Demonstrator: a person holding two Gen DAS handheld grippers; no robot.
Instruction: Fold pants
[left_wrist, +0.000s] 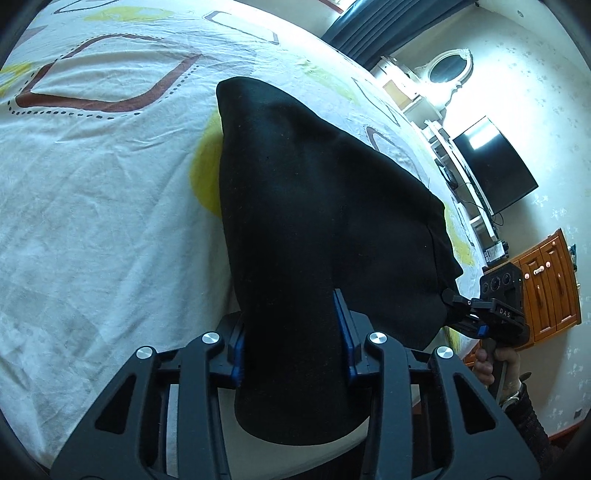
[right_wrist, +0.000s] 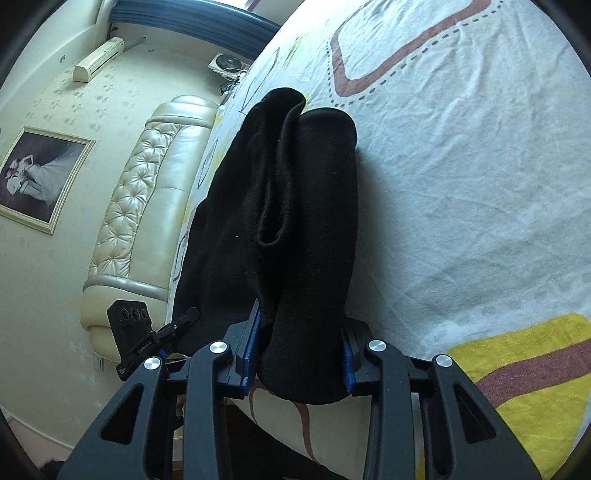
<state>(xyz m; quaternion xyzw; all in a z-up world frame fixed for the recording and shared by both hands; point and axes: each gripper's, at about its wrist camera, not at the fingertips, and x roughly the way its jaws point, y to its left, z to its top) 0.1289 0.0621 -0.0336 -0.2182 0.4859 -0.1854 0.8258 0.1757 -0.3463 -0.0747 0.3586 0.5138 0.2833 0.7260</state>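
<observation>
Black pants (left_wrist: 314, 206) lie in a folded bundle on a white patterned bed sheet (left_wrist: 110, 184). My left gripper (left_wrist: 291, 339) is shut on the near end of the pants, the cloth filling the gap between its blue pads. In the right wrist view the pants (right_wrist: 306, 206) show doubled layers with a fold running down the middle. My right gripper (right_wrist: 301, 343) is shut on the near end of that bundle. Each gripper shows in the other's view: the right one (left_wrist: 452, 301) grips the pants' right corner, and the left one (right_wrist: 186, 317) sits at their left edge.
The bed sheet (right_wrist: 461, 184) stretches wide beyond the pants. A cream tufted headboard (right_wrist: 147, 206) and a framed picture (right_wrist: 40, 177) stand on one side. A dark television (left_wrist: 495, 166), a white shelf unit and a wooden cabinet (left_wrist: 550, 284) stand past the bed's other edge.
</observation>
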